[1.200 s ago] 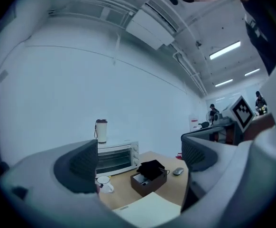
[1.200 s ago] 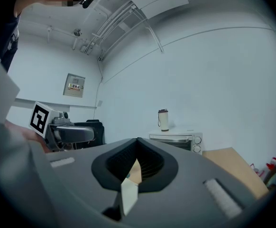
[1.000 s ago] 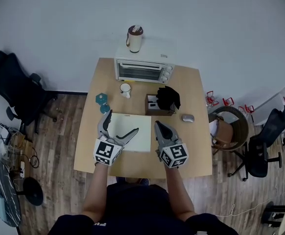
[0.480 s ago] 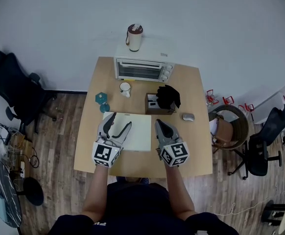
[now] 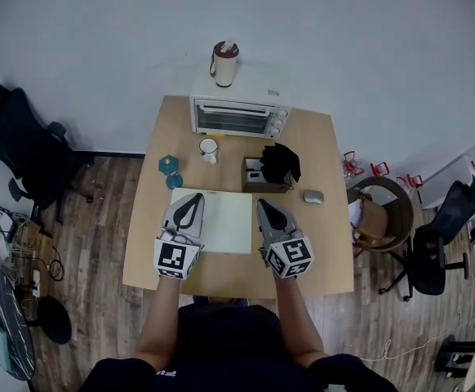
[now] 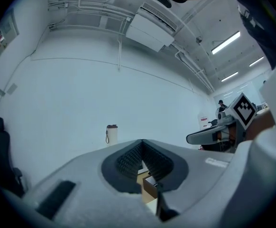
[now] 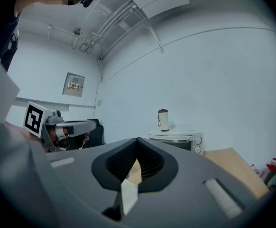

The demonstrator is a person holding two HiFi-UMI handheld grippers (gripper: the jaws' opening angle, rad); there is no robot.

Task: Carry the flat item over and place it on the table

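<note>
A flat white board lies on the wooden table in front of the person. My left gripper reaches over the board's left edge with its jaws closed together. In the left gripper view, the shut jaws of the left gripper show a pale sliver of the board low in the gap. My right gripper sits at the board's right edge, jaws closed. In the right gripper view, a white corner of the board is pinched in the right gripper.
A white toaster oven stands at the table's far edge with a tumbler on top. In front of it are a white mug, a teal object, a brown box and a mouse. Office chairs flank the table.
My left gripper's jaws went from wide open to shut over the board's left edge. The right gripper and the board stayed where they were.
</note>
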